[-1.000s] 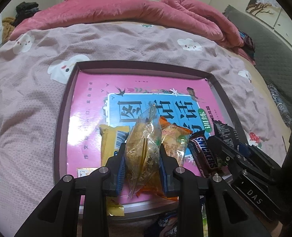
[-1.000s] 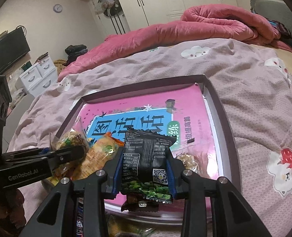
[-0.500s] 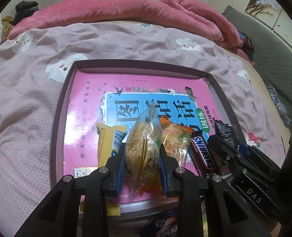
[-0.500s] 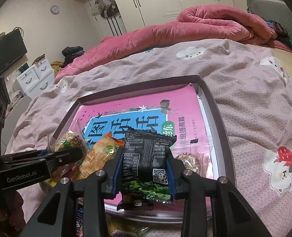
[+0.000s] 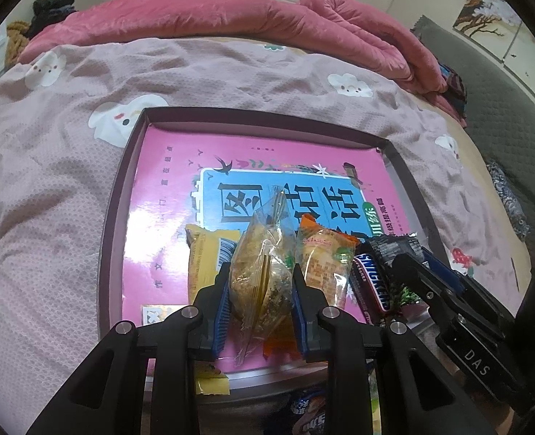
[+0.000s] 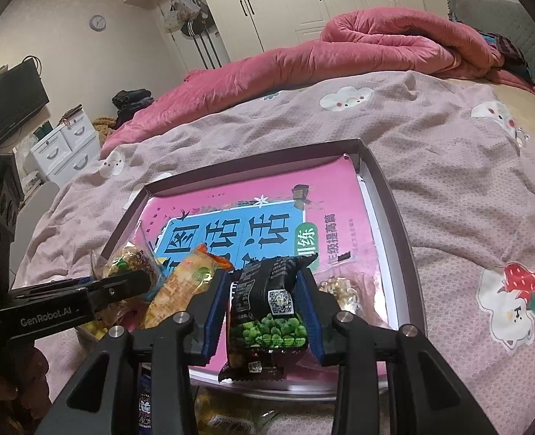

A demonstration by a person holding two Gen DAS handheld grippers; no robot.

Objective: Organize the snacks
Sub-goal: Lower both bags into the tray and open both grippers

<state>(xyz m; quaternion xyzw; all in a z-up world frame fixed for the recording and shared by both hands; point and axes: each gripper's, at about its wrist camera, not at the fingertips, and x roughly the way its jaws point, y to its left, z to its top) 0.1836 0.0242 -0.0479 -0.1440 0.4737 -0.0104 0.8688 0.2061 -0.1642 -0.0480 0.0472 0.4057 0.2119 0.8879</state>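
Both grippers tilt down over the tray (image 5: 117, 217) on the bed: left gripper (image 5: 260, 290) jaws pinching a clear snack bag (image 5: 260, 272), right gripper (image 6: 265, 308) jaws clamping a black pea packet (image 6: 271, 308).

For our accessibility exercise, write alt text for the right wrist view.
The right hand-held gripper clamps a black packet of green peas above the near edge of a shallow tray on a bed. The tray holds a pink book; the left hand-held gripper holds a clear snack bag beside it.
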